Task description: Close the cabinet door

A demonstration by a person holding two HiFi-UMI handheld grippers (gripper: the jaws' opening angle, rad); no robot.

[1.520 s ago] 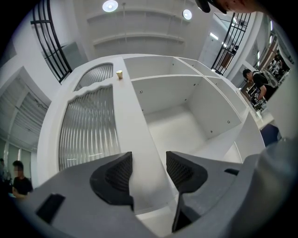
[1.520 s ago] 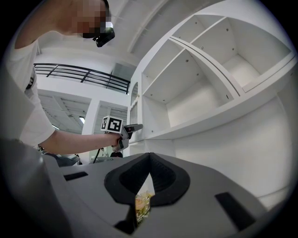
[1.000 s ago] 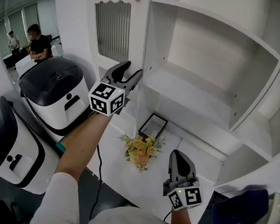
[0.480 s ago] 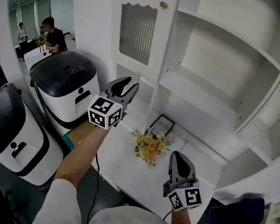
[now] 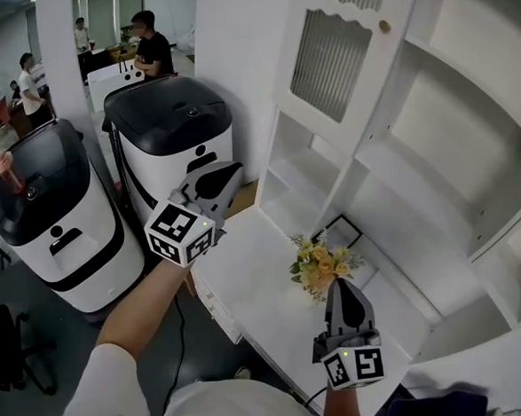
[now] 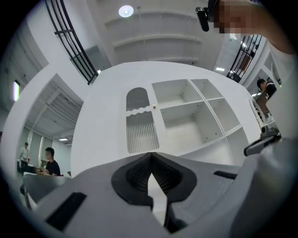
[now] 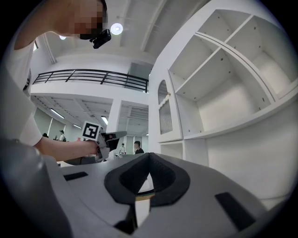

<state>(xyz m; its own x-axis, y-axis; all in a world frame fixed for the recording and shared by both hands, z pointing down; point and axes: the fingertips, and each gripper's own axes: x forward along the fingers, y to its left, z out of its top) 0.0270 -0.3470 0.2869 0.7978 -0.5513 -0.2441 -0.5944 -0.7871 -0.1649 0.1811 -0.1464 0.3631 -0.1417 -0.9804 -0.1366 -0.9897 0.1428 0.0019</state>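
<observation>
The cabinet door (image 5: 343, 62), white with a ribbed panel and a small round knob (image 5: 384, 27) near its free edge, stood swung out from the upper left of the tall white cabinet (image 5: 468, 117), beside the open shelves. Neither gripper touched it.

The left gripper (image 5: 231, 171) hung well below and to the left of the door, over the left corner of the white surface (image 5: 257, 292). It was just in front of a white machine with a black lid (image 5: 176, 120). Its fingers had just been closing and were pressed together, with nothing between them. In the left gripper view the door showed far beyond the tips.

The right gripper (image 5: 344, 284) was low over the near part of the surface, pointing toward a bunch of yellow flowers (image 5: 322, 265) lying just beyond its tips. Its fingers met at the tips and pinched nothing.

A dark picture frame (image 5: 343, 231) lay behind the flowers, near the cabinet's lower shelf. A second black-lidded machine (image 5: 51, 208) stood further left, and people (image 5: 153, 43) were in the room behind.
</observation>
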